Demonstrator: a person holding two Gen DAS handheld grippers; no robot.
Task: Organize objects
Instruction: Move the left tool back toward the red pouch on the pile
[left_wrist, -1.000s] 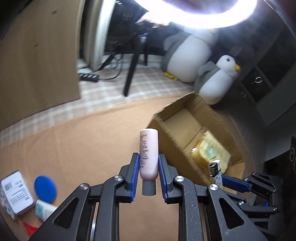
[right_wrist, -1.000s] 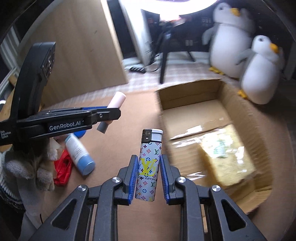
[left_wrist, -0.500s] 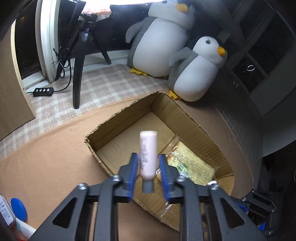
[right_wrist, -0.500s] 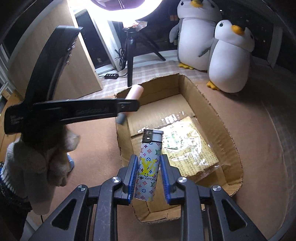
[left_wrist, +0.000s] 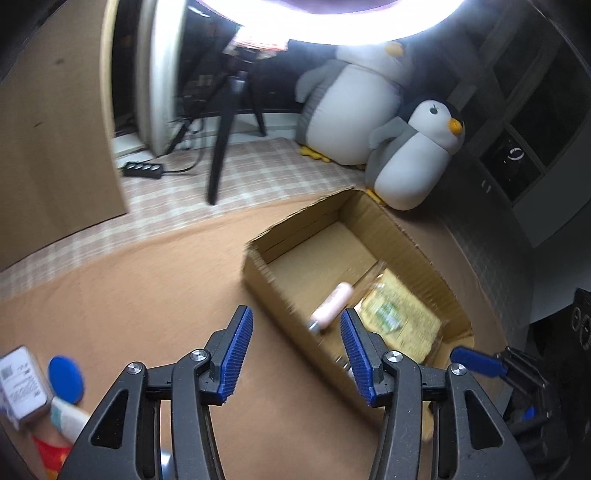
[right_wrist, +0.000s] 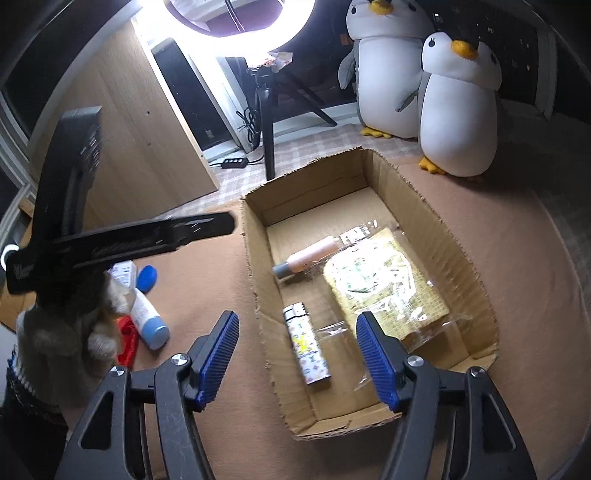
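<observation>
Both claws are spread wide with nothing in them. The left gripper (left_wrist: 295, 350) has its blue ribbed pads far apart, hanging over the tan mat (left_wrist: 155, 295) just outside the near left wall of the open brown cardboard box (left_wrist: 258, 275). The right gripper (right_wrist: 297, 354) is just as wide, with its left pad outside the box (right_wrist: 253, 266) wall and its right pad over the inside.

The pink cylindrical bottle with a grey cap (right_wrist: 308, 256) lies on its side on the box floor, cap toward the left wall, its far end touching the clear-wrapped yellow-green packet (right_wrist: 388, 284) (it's blurred in the left view (left_wrist: 332, 306), so the right view is the one to trust). The white lighter with a multicolour monogram print (right_wrist: 306, 345) lies flat close to the left wall, nearer the front than the bottle and apart from it.

Room-wise, the far half of the box floor is bare cardboard. Outside, left of the box, there's a small clump on the mat: a white tube with a blue cap (right_wrist: 147, 321), a round blue lid (right_wrist: 147, 278), something red (right_wrist: 127, 341) and a small white printed carton (left_wrist: 22, 384). Two plush penguins (right_wrist: 458, 110) sit beyond the box's far right corner, well apart from both claws.
</observation>
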